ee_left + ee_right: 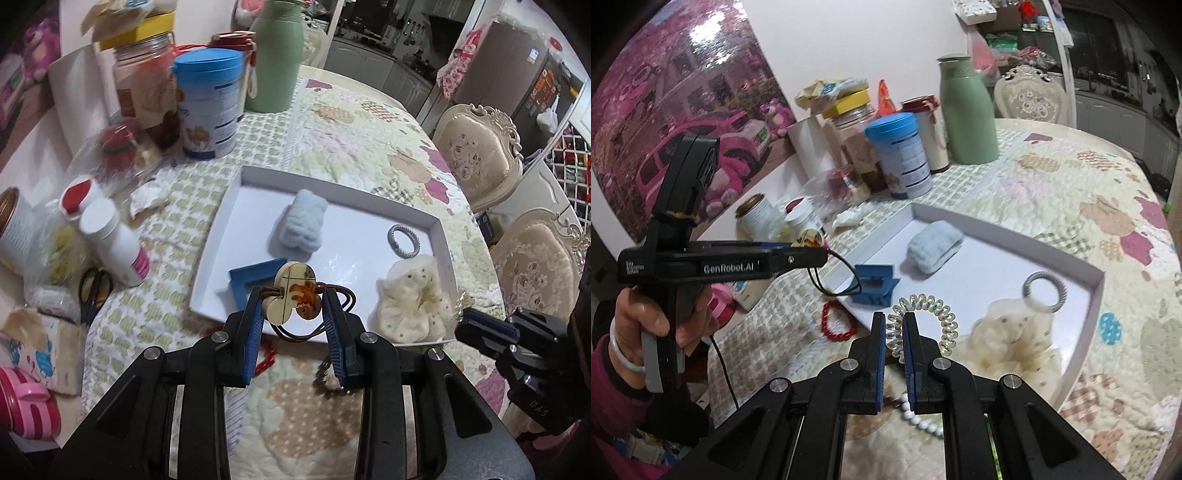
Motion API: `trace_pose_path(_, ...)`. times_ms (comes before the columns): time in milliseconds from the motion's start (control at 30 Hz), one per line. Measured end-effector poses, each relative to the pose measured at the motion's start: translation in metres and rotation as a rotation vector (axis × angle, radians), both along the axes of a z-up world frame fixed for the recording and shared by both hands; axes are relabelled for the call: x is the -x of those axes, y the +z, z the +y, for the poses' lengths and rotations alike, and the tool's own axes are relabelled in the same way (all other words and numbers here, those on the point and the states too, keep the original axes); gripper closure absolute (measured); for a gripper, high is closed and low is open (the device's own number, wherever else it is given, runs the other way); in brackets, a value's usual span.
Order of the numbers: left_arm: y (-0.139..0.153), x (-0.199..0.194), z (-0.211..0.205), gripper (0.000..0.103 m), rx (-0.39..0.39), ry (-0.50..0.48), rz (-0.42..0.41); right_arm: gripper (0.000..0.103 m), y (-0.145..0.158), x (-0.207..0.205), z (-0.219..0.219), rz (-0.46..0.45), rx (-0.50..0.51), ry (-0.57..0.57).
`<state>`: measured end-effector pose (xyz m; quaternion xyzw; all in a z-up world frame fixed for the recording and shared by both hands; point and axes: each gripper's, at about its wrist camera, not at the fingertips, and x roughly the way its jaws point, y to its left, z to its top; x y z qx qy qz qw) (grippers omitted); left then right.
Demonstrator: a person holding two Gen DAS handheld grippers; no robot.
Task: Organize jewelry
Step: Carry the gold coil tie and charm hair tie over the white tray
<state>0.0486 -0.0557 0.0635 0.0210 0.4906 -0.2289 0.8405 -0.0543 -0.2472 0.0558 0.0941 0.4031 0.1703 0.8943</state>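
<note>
Left gripper (293, 301) clamped on charm hair tie (295, 295) above tray (439, 236) edge, right gripper (894, 325) pinching clear spiral hair tie (936, 314), held above quilt near tray's front edge.

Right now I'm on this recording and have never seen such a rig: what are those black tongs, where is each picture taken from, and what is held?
No robot here: a person holds hand-operated tongs in each hand, each with a wide-angle camera looking along its fingers. One picture is from the left tongs, the other from the right tongs; the right view also shows the left device from the side, with the person's hand on its handle.

On the quilted tablecloth sits a white tray containing a blue fluffy piece, a blue clip, a silver ring-shaped band and a cream scrunchie.

The left tongs grip a hair tie with flat cream discs. The right tongs pinch a clear spiral hair tie.
</note>
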Motion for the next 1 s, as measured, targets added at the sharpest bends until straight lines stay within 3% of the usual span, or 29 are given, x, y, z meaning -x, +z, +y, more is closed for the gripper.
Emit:
trace_pose_path(433,-0.012,-0.041,-0.023,0.073,-0.046,0.0,-0.003,0.095,-0.007,-0.042,-0.026,0.028,0.045,-0.06)
trace_pose_path(1000,-0.034,-0.104,-0.027,0.073,-0.049,0.056,0.043,0.095,-0.031,-0.094,-0.033,0.077,0.058,-0.071)
